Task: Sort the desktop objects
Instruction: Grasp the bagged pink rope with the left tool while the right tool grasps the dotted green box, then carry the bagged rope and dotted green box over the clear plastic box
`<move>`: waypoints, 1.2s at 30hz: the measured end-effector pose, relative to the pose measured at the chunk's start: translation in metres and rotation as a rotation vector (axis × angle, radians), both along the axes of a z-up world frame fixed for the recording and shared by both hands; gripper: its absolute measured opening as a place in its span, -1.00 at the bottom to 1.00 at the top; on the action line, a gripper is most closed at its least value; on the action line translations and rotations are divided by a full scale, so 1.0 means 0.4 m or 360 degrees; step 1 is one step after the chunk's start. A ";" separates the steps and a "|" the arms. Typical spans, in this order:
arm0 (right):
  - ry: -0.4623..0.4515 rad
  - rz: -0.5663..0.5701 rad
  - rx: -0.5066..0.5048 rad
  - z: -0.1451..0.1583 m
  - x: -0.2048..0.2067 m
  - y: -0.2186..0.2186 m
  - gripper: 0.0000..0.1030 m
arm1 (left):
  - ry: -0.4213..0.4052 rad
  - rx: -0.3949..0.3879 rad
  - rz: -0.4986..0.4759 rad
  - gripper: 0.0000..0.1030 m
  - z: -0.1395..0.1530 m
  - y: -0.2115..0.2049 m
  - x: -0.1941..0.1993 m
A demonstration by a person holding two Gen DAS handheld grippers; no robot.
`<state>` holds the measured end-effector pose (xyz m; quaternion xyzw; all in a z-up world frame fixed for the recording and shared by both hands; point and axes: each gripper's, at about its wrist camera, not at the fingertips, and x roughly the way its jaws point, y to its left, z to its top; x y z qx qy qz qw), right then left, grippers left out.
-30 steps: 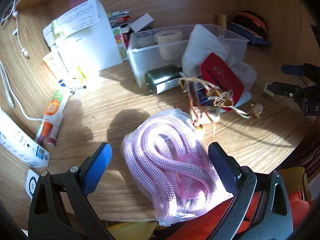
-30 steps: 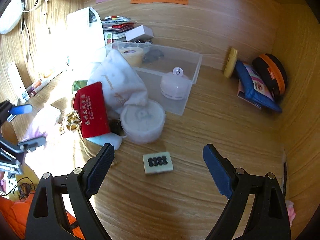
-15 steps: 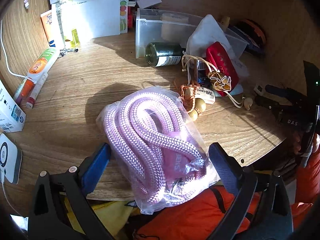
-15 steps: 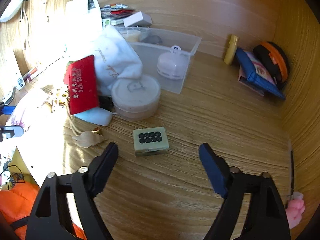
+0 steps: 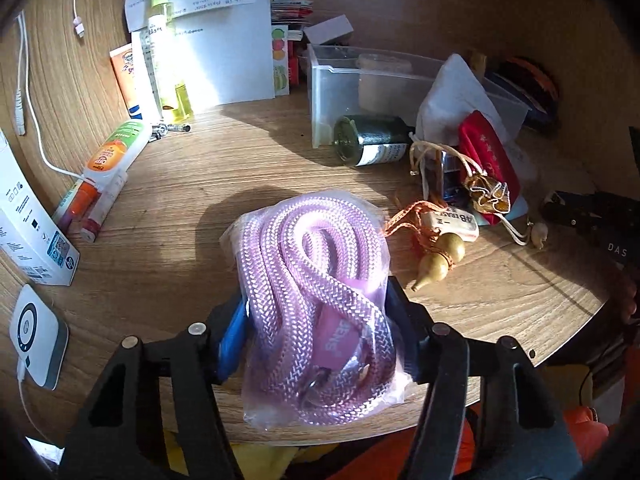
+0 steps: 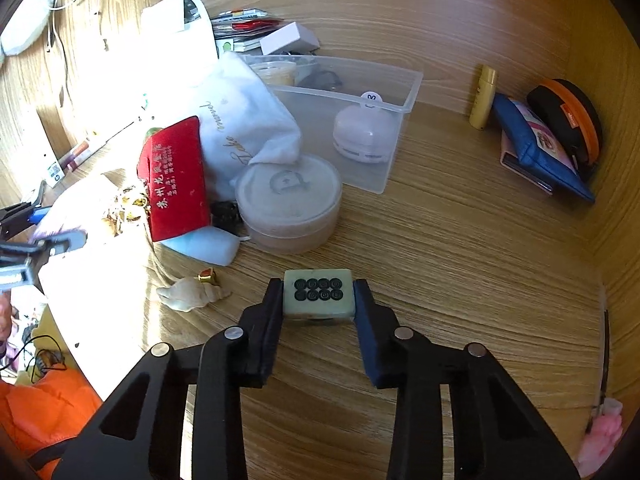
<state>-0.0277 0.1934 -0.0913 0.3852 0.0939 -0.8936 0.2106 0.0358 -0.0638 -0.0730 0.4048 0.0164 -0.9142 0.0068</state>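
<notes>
My left gripper (image 5: 316,328) is shut on a clear bag of pink rope (image 5: 316,292) near the desk's front edge; its fingers press both sides of the bag. My right gripper (image 6: 318,300) is shut on a pale green tile with black circles (image 6: 319,297), which sits on the wooden desk. A clear plastic bin (image 6: 384,128) stands behind, holding a white round device (image 6: 366,136) and a tape roll (image 6: 278,72). The bin also shows in the left wrist view (image 5: 340,92).
A red pouch (image 6: 176,180), white cloth bag (image 6: 240,120), round lidded box (image 6: 290,200) and shell (image 6: 188,292) crowd the bin's front. A gourd charm (image 5: 440,260), dark jar (image 5: 368,140), tubes (image 5: 108,160) and white boxes (image 5: 28,232) lie leftward. Cases (image 6: 552,140) lean at the right wall.
Both grippers have closed: the left on the bag of pink rope, the right on the green tile. Both moved forward onto their objects.
</notes>
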 end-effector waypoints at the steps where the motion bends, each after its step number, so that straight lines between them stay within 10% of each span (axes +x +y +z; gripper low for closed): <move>1: 0.0000 -0.0001 -0.0005 0.000 0.001 0.000 -0.40 | 0.0001 0.0006 0.0016 0.15 0.000 -0.011 -0.001; 36: 0.0293 -0.0029 -0.0147 0.220 -0.087 0.000 -0.40 | 0.0429 0.0066 -0.0007 0.13 0.233 -0.051 -0.214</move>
